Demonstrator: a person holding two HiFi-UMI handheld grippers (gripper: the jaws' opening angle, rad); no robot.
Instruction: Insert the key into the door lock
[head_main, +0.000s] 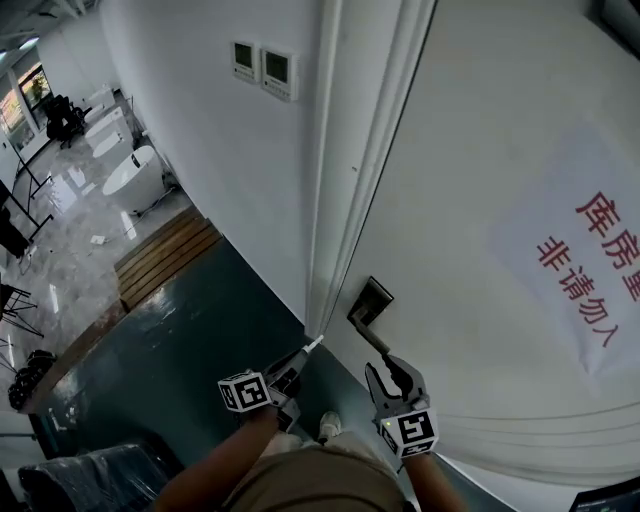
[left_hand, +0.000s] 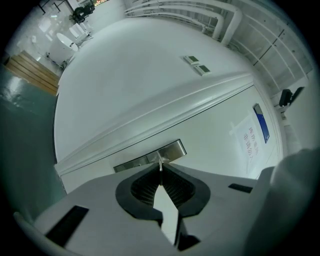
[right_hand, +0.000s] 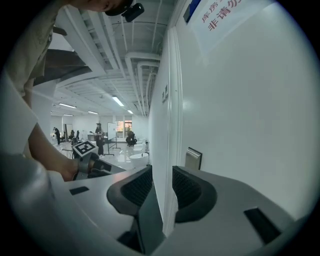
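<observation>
In the head view my left gripper (head_main: 298, 362) is shut on a thin silver key (head_main: 312, 346), which points up at the foot of the door frame, left of and below the metal lock plate (head_main: 372, 300) and its handle (head_main: 367, 328). The left gripper view shows the key (left_hand: 160, 167) pinched between the pads, its tip just short of the lock plate (left_hand: 172, 149). My right gripper (head_main: 388, 368) hangs just below the handle, open and empty. In the right gripper view a gap shows between the pads (right_hand: 187, 187), and the lock plate (right_hand: 193, 159) lies ahead on the white door.
The white door (head_main: 480, 150) carries a paper sign with red characters (head_main: 590, 260). Its frame (head_main: 345, 200) runs up the left side, next to a wall with two small panels (head_main: 263, 67). A wooden platform (head_main: 165, 255) and bathtubs (head_main: 130, 175) stand far left.
</observation>
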